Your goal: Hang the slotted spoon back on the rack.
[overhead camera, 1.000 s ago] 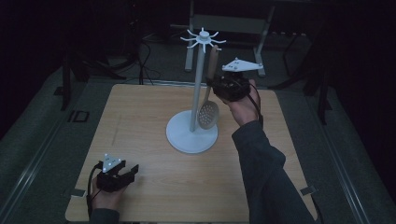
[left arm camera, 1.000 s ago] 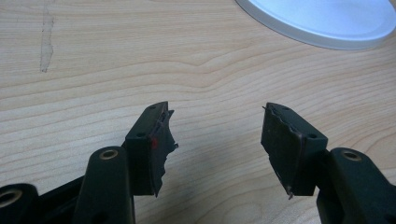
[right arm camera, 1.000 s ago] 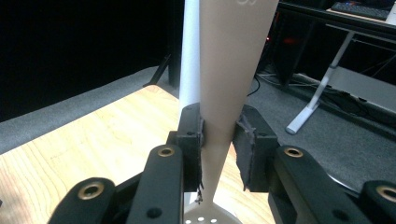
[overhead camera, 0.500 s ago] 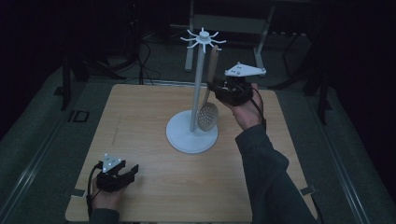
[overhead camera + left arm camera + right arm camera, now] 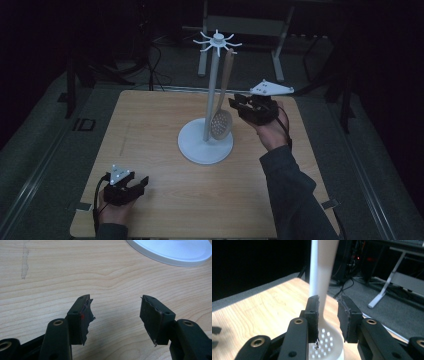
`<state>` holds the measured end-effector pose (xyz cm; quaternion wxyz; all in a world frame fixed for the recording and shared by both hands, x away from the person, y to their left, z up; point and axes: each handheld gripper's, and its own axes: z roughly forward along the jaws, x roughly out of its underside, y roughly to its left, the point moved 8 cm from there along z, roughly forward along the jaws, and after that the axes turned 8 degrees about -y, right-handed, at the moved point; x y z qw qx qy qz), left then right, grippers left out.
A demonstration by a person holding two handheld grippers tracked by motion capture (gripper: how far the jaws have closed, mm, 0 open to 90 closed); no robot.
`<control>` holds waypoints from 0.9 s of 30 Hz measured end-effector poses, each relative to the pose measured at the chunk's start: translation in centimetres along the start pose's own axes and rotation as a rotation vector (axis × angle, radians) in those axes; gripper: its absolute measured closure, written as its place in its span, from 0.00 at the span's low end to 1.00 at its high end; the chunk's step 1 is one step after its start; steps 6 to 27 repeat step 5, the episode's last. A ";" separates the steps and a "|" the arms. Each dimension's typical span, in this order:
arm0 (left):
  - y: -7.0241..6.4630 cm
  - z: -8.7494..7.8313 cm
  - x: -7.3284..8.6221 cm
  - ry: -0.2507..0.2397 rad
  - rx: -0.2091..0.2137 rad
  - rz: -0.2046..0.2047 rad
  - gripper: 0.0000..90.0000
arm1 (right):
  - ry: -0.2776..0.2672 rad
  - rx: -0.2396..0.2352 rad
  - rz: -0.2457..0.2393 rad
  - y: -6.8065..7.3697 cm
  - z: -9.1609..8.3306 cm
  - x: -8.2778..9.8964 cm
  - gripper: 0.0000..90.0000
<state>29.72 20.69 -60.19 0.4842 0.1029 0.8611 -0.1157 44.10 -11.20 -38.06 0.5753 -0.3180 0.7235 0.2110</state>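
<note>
Our right gripper (image 5: pixel 328 315), jaws slightly parted, straddles the slotted spoon (image 5: pixel 221 122) (already hanging on the rack (image 5: pixel 211 90)) without clamping it; left gripper (image 5: pixel 125 186) rests wide open, near-left.

Setting: darkened lab or recording room, not a home. Evidence: a bare light-wood table (image 5: pixel 150 130) standing on grey carpet (image 5: pixel 35 150); black cables (image 5: pixel 150 65) trailing on the floor beyond the table's far left corner; the white metal legs of a desk frame (image 5: pixel 387 290) behind the table; dim equipment with a small red light (image 5: pixel 370 258) beneath that frame; black surroundings on all sides.
</note>
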 end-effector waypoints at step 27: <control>0.0 0.0 0.0 0.001 -0.001 -0.001 0.47 | 0.058 0.025 0.027 -0.9 -0.9 4.3 0.78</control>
